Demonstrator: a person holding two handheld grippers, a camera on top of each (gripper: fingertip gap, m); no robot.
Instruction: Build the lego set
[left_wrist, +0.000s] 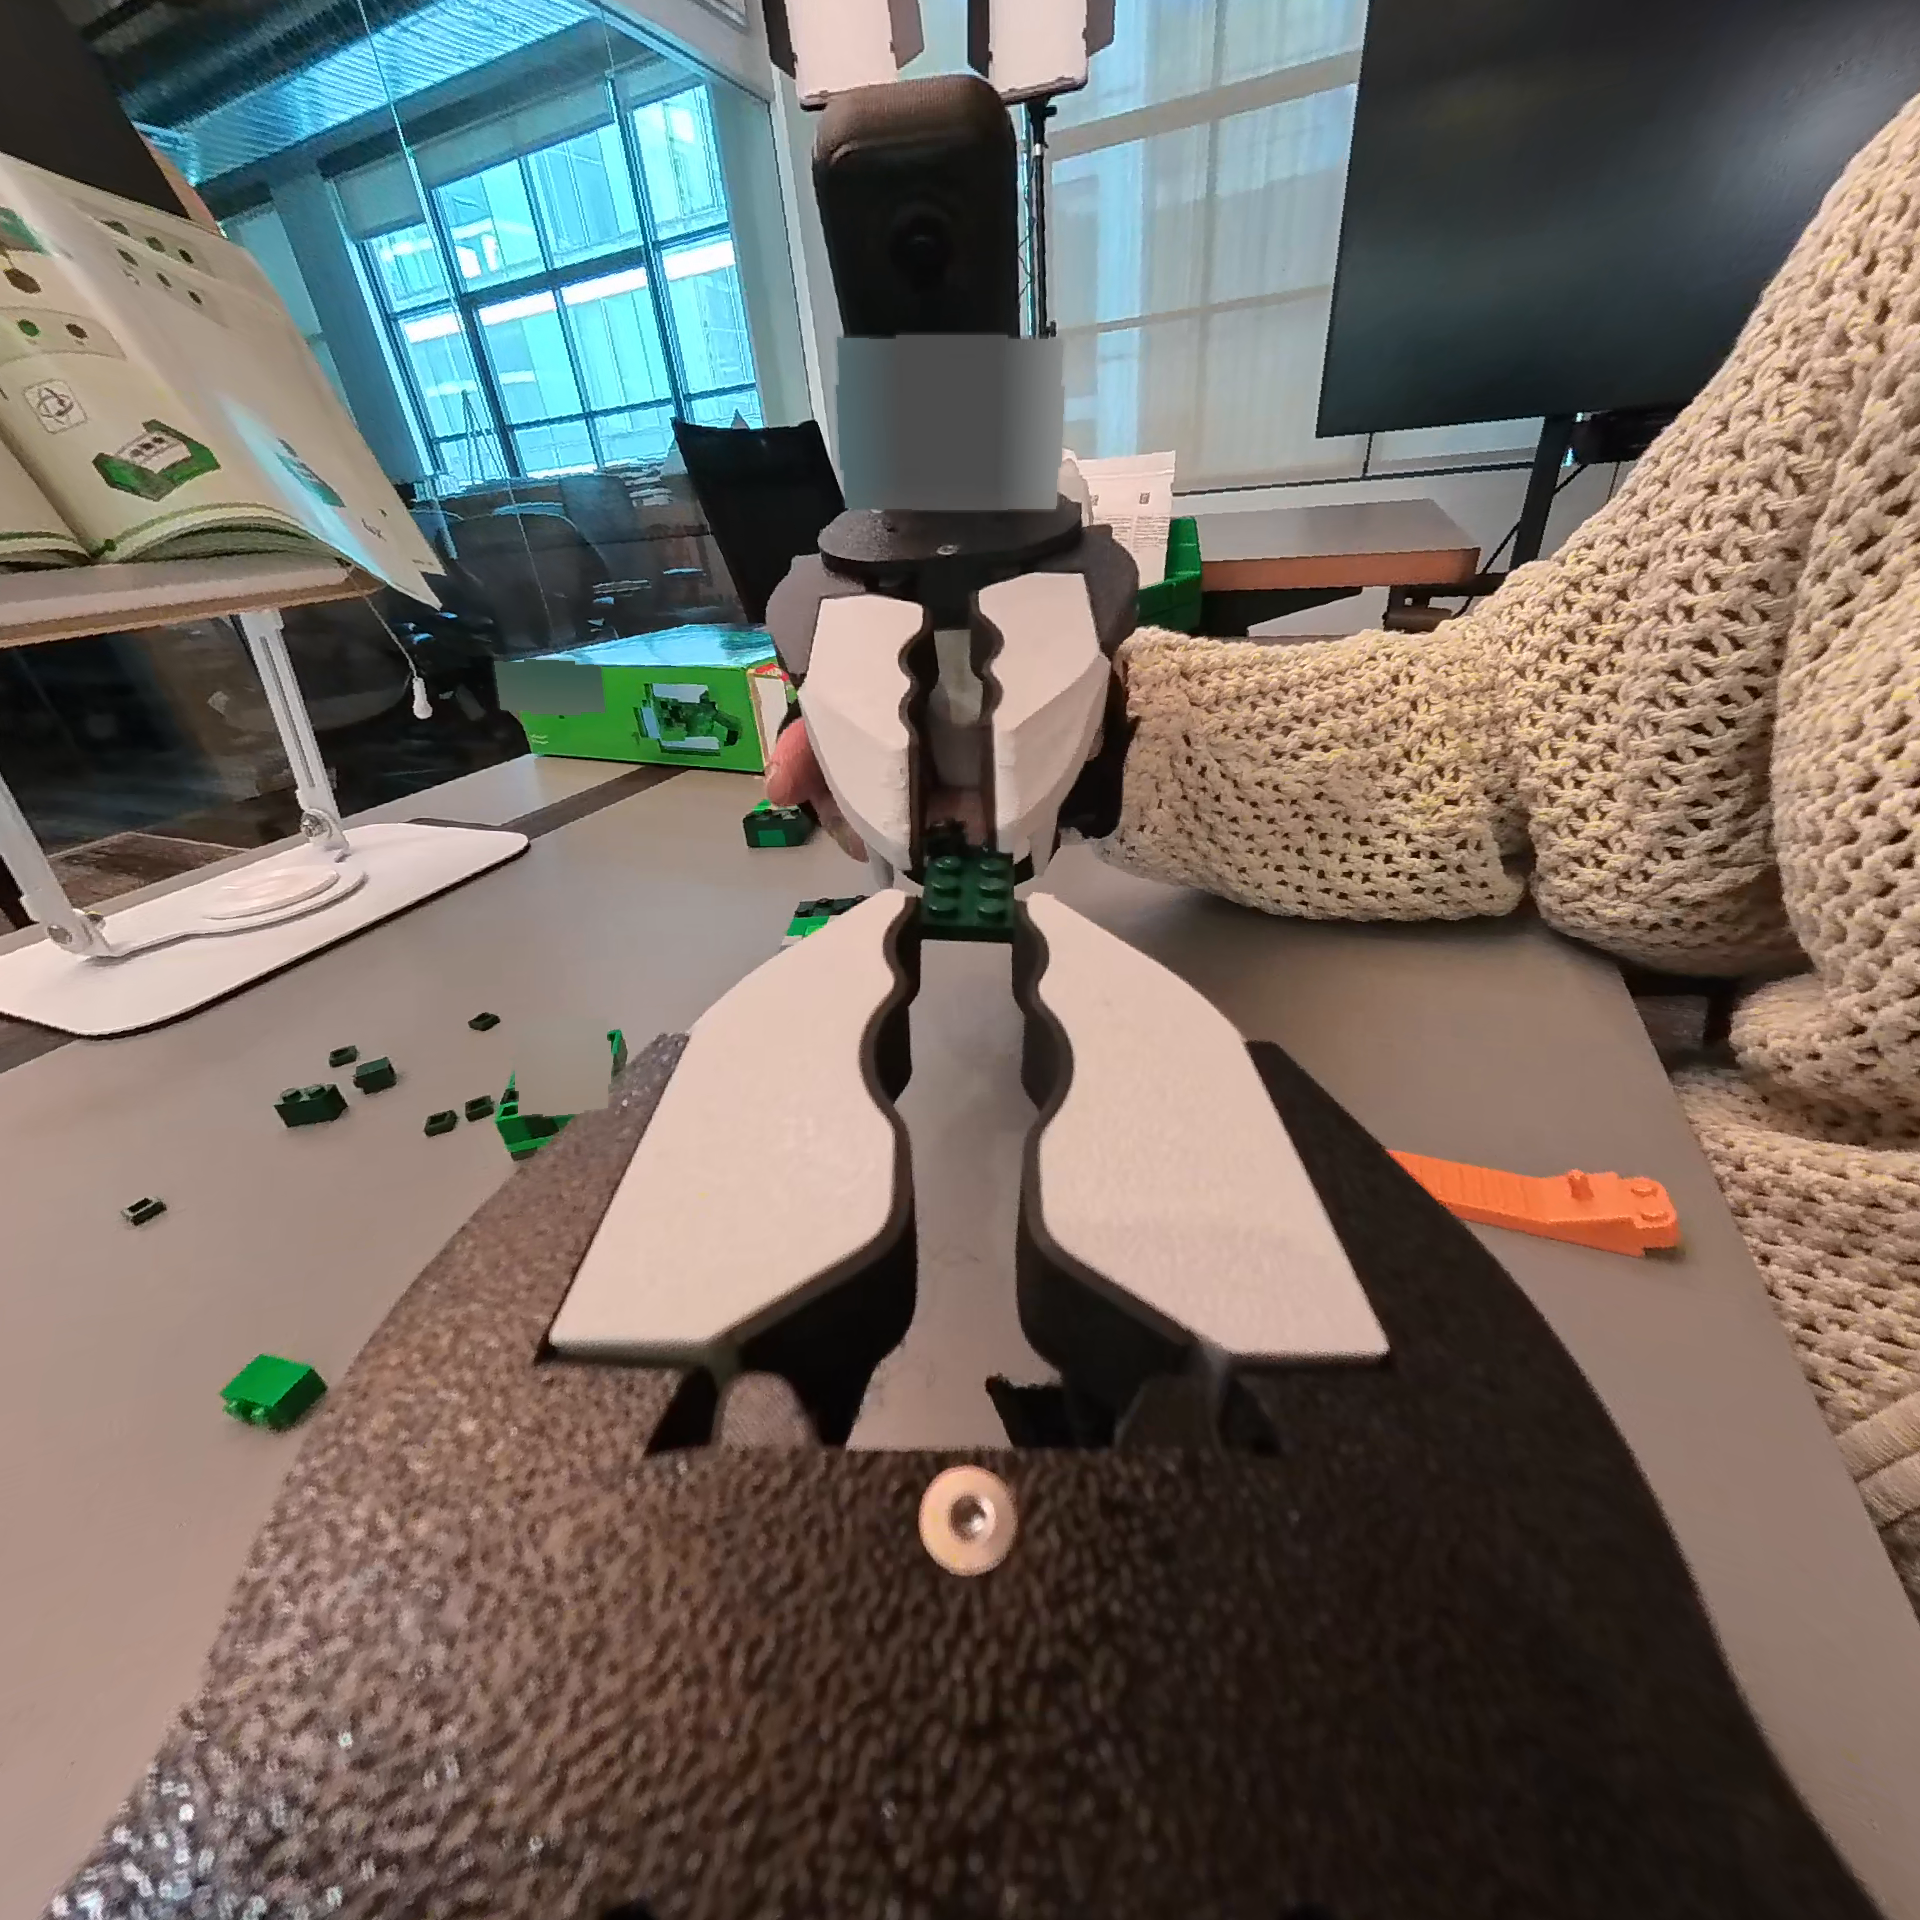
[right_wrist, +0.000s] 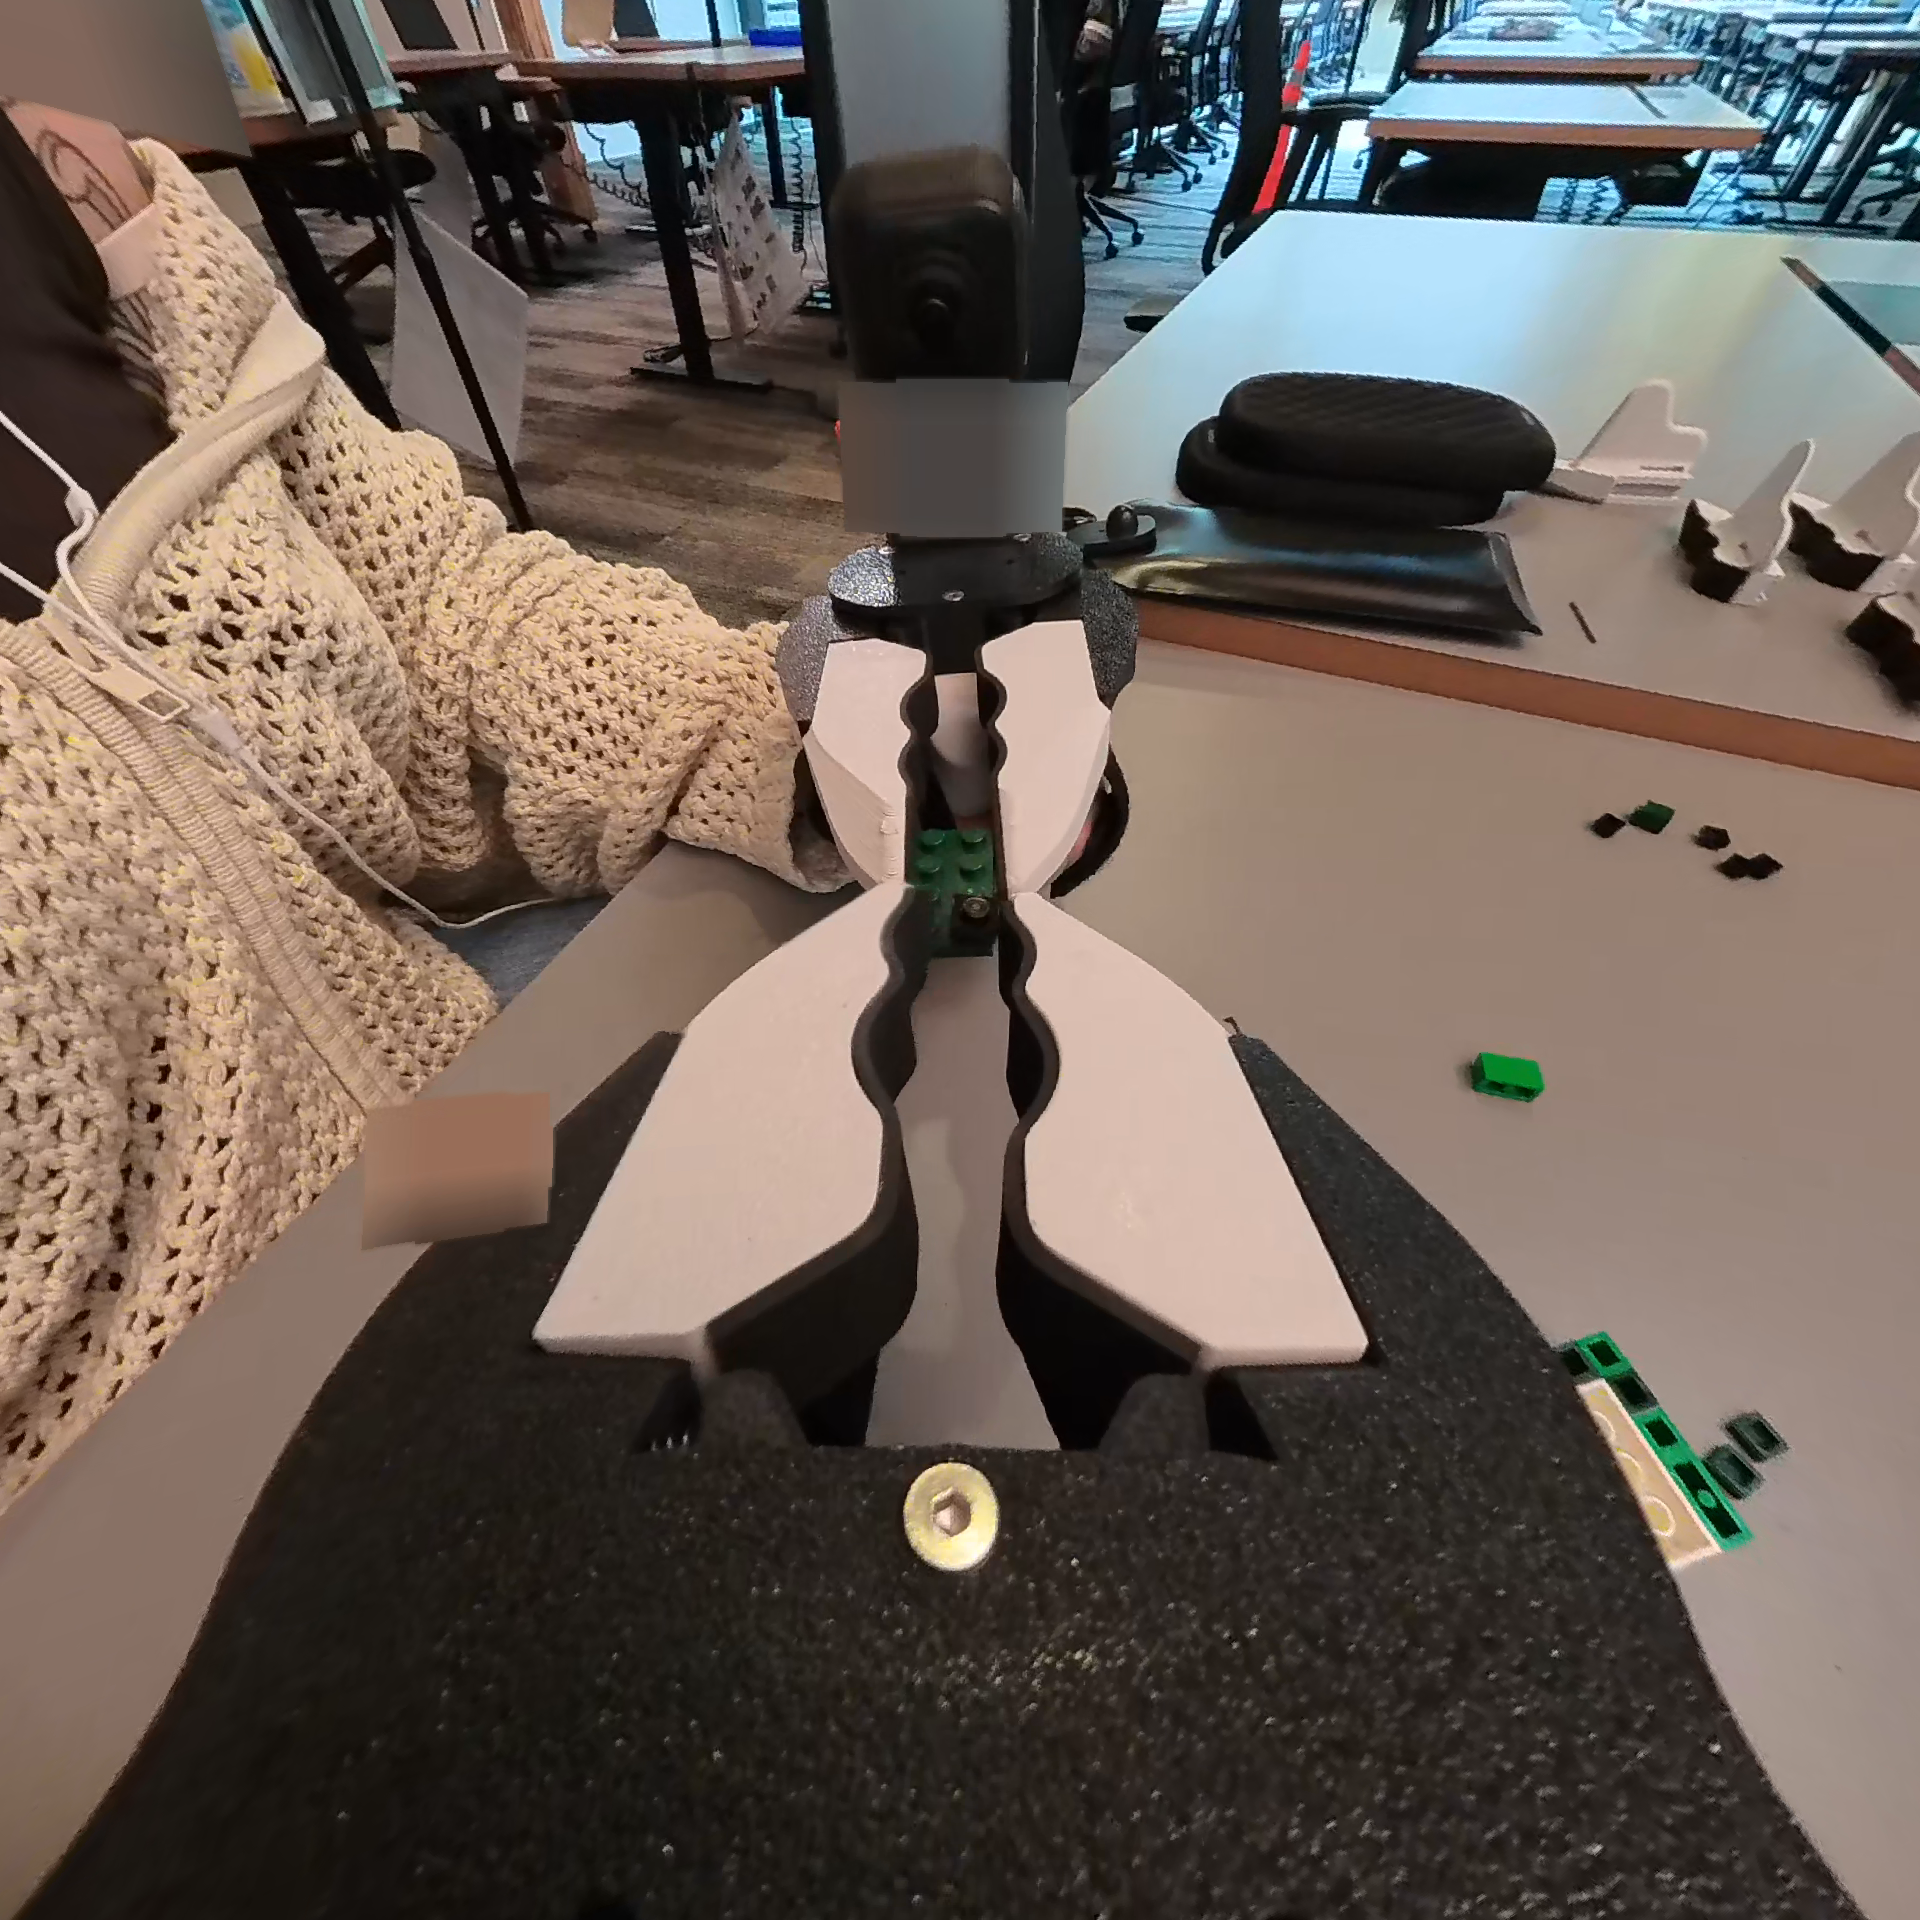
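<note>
While tip to tip, each hand-held gripper (left_wrist: 968, 914) (right_wrist: 951, 925) pinches one dark green brick assembly (left_wrist: 968, 894).

A dark monitor (left_wrist: 1621, 208) stands behind the grey table (left_wrist: 1299, 997).

Lighting: you work in bright, even daylight from the windows (left_wrist: 582, 301) ahead of your left gripper (left_wrist: 966, 914), plus panel lamps (left_wrist: 940, 42) above. Shadows: soft, faint on the table (left_wrist: 312, 1247). Glare: a pale sheen beyond your right gripper (right_wrist: 951, 914). Distortion: strong fisheye bending at edges. Focus: nearest gripper bodies blur; fingertips sharp.
</note>
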